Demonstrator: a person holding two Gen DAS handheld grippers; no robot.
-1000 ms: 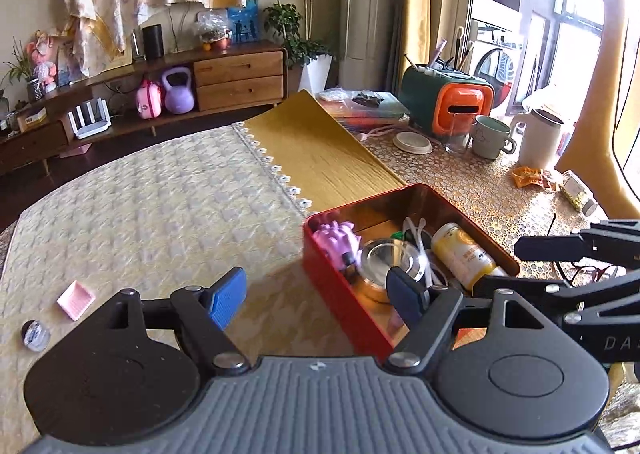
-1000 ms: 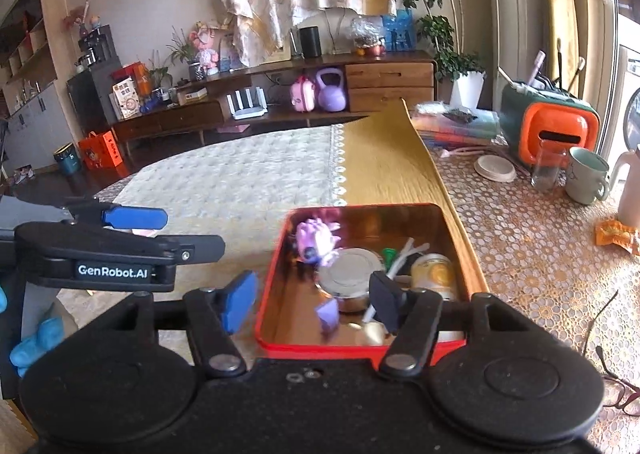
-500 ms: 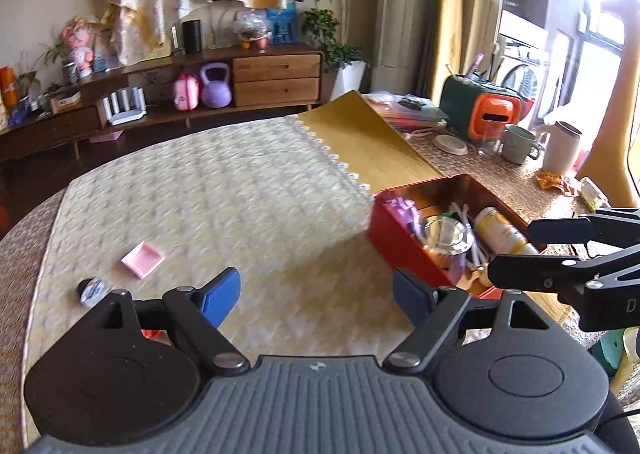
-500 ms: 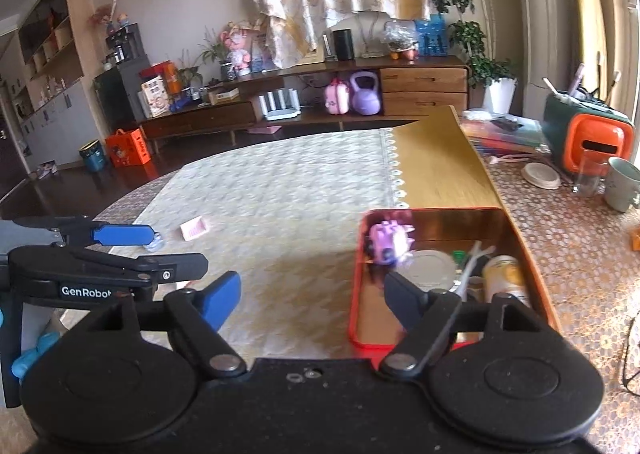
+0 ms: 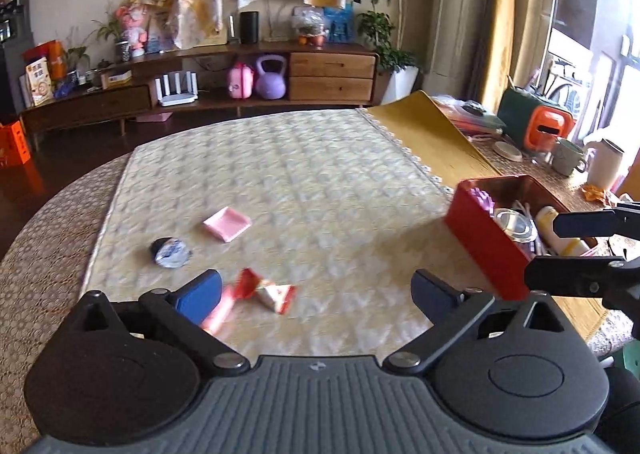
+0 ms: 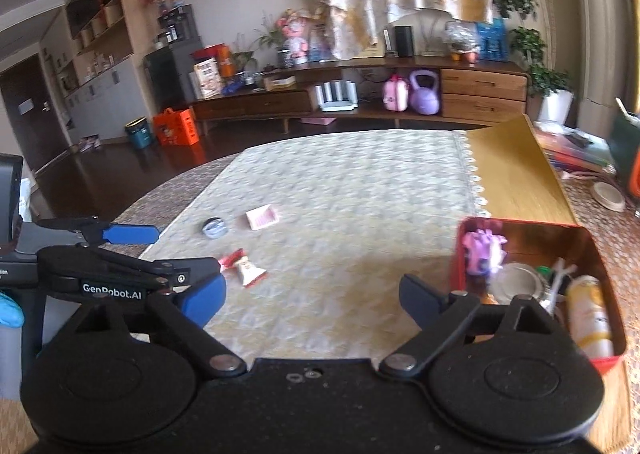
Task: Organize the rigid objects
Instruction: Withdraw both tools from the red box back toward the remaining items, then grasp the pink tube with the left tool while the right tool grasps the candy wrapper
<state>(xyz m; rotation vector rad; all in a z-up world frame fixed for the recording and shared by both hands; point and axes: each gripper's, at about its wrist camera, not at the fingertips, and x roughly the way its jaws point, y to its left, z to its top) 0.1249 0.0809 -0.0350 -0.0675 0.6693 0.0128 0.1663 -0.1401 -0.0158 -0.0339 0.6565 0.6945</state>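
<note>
A red tin [image 5: 476, 230] holds a purple toy [image 6: 482, 250], a round metal tin [image 6: 518, 284] and a yellow bottle [image 6: 588, 314]. Loose on the cream cloth lie a pink square tray [image 5: 227, 223], a foil-lidded round cup [image 5: 170, 252] and red-and-white packets [image 5: 266, 292]. My left gripper [image 5: 316, 294] hovers over the cloth just short of the packets, its jaws opening with nothing between them. My right gripper [image 6: 312, 294] hangs left of the tin, jaws also opening and empty. Each gripper shows in the other's view: right gripper [image 5: 542, 251], left gripper [image 6: 188, 250].
The gold underside of the folded-back cloth [image 5: 424, 134] lies behind the tin. A mug [image 5: 568, 158], a white jug [image 5: 606, 168] and an orange-and-green box [image 5: 536, 122] stand at the far right. A blue-gloved hand [image 6: 10, 312] shows at the left edge.
Both grippers have swung left, away from over the red tin, and their jaws have widened. The pink tray, round cup and packets have come into view ahead.
</note>
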